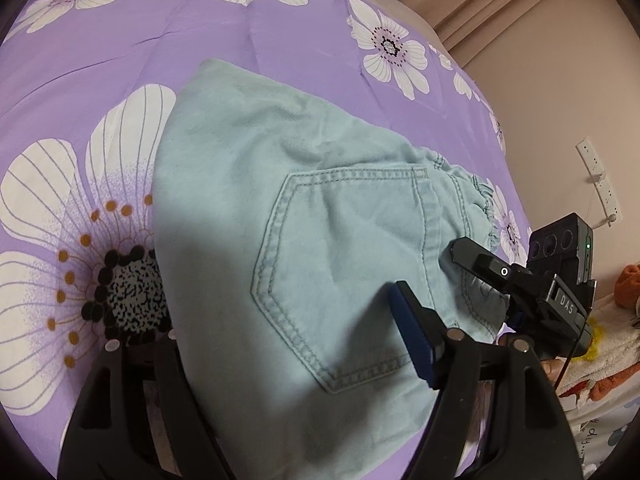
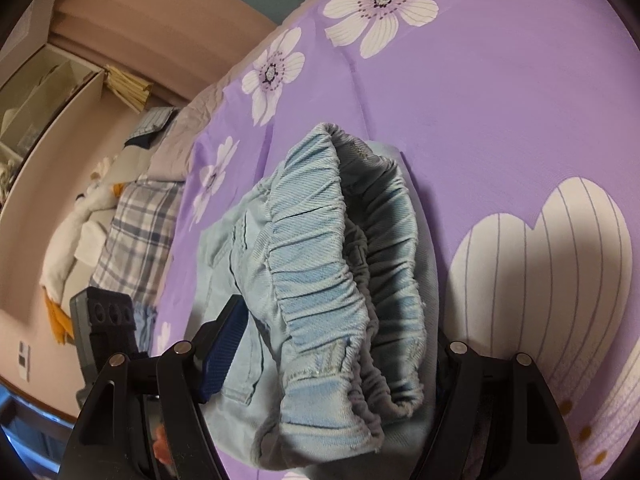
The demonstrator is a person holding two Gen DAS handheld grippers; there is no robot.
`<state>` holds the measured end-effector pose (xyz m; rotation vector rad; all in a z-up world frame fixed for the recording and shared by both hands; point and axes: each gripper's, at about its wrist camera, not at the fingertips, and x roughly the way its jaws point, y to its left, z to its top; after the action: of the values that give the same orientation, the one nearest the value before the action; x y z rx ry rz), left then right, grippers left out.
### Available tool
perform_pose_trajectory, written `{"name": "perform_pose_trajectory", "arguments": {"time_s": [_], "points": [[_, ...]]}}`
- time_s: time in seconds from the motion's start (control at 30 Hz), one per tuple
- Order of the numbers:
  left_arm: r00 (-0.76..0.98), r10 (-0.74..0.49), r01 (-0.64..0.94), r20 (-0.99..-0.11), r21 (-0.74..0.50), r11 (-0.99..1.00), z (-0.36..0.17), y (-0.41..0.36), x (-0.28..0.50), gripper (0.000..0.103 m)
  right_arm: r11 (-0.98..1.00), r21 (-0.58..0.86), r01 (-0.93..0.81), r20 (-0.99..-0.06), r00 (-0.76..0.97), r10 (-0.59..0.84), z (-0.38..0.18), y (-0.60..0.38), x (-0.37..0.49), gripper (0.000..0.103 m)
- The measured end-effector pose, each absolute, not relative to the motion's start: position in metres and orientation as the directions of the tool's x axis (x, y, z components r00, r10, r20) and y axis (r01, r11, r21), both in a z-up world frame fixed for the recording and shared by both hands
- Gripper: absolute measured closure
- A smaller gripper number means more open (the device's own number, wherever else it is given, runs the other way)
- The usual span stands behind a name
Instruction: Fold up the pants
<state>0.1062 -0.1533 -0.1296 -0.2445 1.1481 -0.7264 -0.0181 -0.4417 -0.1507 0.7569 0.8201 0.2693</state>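
Pale blue denim pants [image 1: 320, 240] lie folded in a bundle on the purple flowered bedsheet [image 1: 120, 60], back pocket up. My left gripper [image 1: 280, 312] is open and straddles the bundle. Its right blue pad [image 1: 412, 336] rests over the pocket's corner, and its left finger is hidden by the cloth. My right gripper [image 2: 336, 320] is open around the gathered elastic waistband [image 2: 340, 272]. Its left blue pad [image 2: 224, 352] stands just clear of the waistband, while the cloth hides the right finger. In the left wrist view the right gripper [image 1: 484, 280] sits at the waistband end.
The bed's edge runs close behind the waistband, with a pink wall [image 1: 560, 80] and a white power strip [image 1: 600, 184] beyond it. A white plush duck [image 2: 80, 216] and a plaid cloth [image 2: 136, 232] lie past the bed's far end. Towels [image 1: 600, 360] are piled at the right.
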Motion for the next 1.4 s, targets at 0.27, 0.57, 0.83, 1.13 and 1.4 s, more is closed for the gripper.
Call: {"name": "perform_pose_trajectory", "arguments": {"time_s": [0.27,0.57,0.83,1.13,1.4], "points": [[0.225,-0.629,0.385,-0.744,-0.525,0.759,-0.13,-0.151,0.105,0.032,0.718,0.694,0.061,-0.556,0.678,0.48,-0.152,-0.443,-0.02,0.036],[0.242,-0.604,0.371,-0.759,-0.503,0.781,-0.125,-0.14,0.095,0.051,0.717,0.692,0.077,-0.553,0.695,0.459,-0.15,-0.438,-0.027,0.054],[0.269,-0.596,0.366,-0.757,-0.493,0.79,-0.115,-0.13,0.077,0.07,0.756,0.651,0.064,-0.553,0.722,0.415,-0.135,-0.423,-0.04,0.063],[0.314,-0.606,0.382,-0.731,-0.487,0.785,-0.09,-0.109,0.041,0.074,0.776,0.63,0.026,-0.542,0.73,0.416,-0.12,-0.402,-0.059,0.066],[0.364,-0.597,0.404,-0.715,-0.457,0.793,-0.066,-0.094,0.01,0.075,0.794,0.607,-0.02,-0.52,0.745,0.417,-0.104,-0.387,-0.081,0.066]]}}
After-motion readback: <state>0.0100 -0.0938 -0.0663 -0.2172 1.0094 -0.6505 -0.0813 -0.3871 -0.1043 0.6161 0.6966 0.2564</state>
